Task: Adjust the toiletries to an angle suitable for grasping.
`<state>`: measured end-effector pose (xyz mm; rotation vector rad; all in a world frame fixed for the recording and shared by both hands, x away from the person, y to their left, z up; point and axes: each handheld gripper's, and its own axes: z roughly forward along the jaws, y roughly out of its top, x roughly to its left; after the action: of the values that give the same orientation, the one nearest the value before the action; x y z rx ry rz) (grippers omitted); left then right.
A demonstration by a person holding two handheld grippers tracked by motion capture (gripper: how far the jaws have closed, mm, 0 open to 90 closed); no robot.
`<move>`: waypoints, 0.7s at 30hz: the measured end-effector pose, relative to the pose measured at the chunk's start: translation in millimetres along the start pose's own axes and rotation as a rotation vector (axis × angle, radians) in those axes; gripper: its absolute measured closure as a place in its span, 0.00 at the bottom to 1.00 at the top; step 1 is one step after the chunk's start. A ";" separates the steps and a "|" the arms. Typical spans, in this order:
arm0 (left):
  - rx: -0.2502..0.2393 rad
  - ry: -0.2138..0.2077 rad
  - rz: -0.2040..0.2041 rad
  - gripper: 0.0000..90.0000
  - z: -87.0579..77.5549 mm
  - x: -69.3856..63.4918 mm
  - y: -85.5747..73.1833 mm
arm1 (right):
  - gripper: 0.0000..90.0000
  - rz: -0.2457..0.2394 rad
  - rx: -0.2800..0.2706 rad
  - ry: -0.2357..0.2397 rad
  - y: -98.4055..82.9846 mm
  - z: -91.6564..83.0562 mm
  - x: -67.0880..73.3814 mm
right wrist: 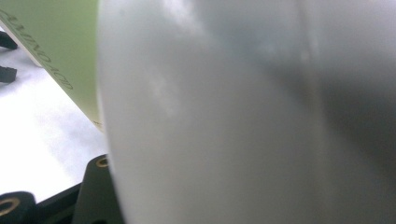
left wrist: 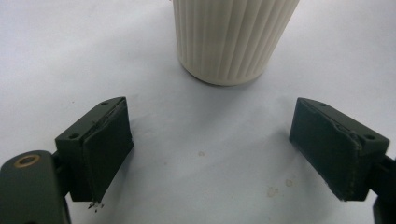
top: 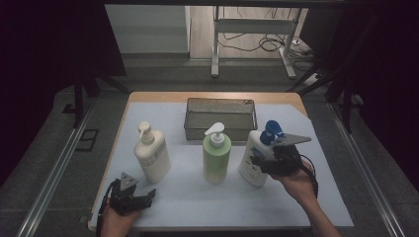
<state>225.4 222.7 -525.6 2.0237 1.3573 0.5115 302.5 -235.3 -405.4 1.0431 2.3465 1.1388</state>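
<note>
White bottle with the blue pump stands at the table's right, just beside the green bottle; my right gripper is on its body, though whether I'm clamped I cannot tell. I'd squeeze evenly, lift straight; my left gripper rests apart

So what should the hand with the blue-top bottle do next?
Probably lift it a little. The right hand-held gripper looks closed around the white bottle with the blue pump, which stands on the table, and the metal basket sits empty just behind it.
</note>
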 end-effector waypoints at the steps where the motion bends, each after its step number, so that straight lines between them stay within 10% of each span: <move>1: 0.000 0.000 0.000 0.14 0.0 0.0 0.0 | 0.44 -0.003 -0.001 0.000 1.5 -1.2 -0.3; 21: 0.001 -0.001 0.004 0.14 0.0 0.5 0.2 | 0.44 -0.029 -0.020 -0.012 41.1 -16.9 -8.9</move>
<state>225.8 223.0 -525.4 2.0274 1.3538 0.5119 318.3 -234.0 -363.0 1.0031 2.3293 1.1399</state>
